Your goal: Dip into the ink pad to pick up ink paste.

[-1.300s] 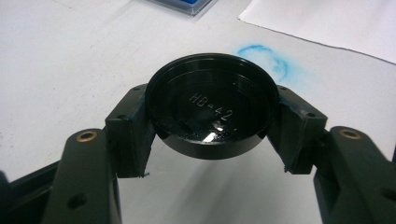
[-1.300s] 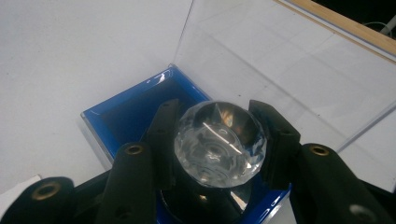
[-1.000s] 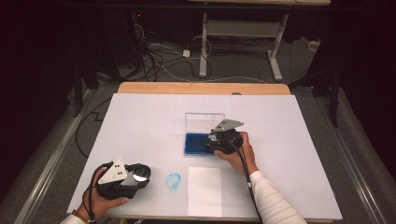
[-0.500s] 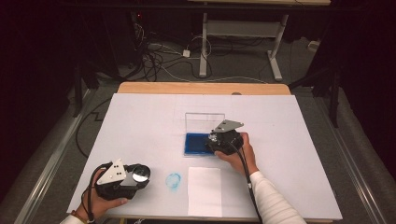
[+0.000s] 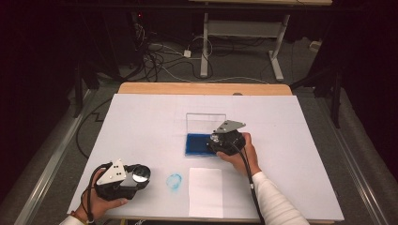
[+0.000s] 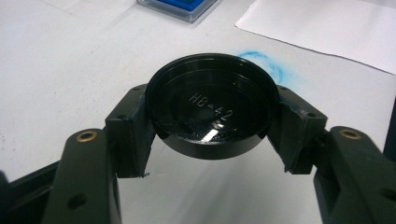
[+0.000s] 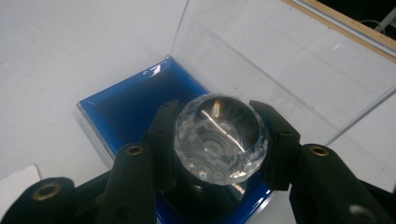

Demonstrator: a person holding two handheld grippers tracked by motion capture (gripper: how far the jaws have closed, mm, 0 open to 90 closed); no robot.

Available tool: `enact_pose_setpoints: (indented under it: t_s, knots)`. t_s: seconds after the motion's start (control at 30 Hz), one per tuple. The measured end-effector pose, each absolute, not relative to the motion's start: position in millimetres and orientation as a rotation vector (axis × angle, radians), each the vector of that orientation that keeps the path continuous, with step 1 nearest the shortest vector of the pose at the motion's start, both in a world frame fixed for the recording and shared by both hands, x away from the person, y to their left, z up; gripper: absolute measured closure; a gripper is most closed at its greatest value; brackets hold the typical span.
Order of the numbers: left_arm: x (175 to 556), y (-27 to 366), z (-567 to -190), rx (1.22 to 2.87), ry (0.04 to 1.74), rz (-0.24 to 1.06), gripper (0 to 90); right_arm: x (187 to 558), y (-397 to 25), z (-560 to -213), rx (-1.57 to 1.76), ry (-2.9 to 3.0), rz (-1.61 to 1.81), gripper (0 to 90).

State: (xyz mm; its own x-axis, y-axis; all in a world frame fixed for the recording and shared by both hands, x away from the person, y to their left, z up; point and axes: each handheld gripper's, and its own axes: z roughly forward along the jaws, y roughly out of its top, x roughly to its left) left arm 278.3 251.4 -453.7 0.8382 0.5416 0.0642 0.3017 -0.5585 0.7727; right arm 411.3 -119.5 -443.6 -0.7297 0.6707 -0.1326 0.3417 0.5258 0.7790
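My left gripper (image 5: 141, 175) is near the table's front left, shut on a round black cap (image 6: 212, 112) marked "HB-42", which it holds just above the white table. My right gripper (image 7: 219, 140) is shut on a clear faceted knob (image 7: 219, 137) that tops a black round stamp body. It holds the stamp over the blue ink pad (image 7: 135, 107), whose clear lid (image 7: 261, 56) stands open behind. In the high view the right gripper (image 5: 215, 140) is at the right end of the ink pad (image 5: 196, 144). I cannot tell whether the stamp touches the pad.
A white sheet of paper (image 5: 205, 192) lies at the front middle of the table. A blue ink smear (image 5: 174, 181) marks the table between that sheet and the left gripper. The wooden table edge (image 5: 202, 88) runs along the back.
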Motion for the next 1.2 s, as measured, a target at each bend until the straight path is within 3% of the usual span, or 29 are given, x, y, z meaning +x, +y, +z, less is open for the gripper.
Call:
enact_pose_setpoints:
  t_s: [0.5, 1.2]
  knots:
    - [281, 254, -452, 2.188, 0.670, 0.403, 36.2, 410, -125, -436, 0.851, 2.316, 1.097, 56.8]
    - [282, 254, -451, 2.171, 0.681, 0.423, 36.1, 405, -126, -398, 0.790, 2.276, 1.137, 56.8]
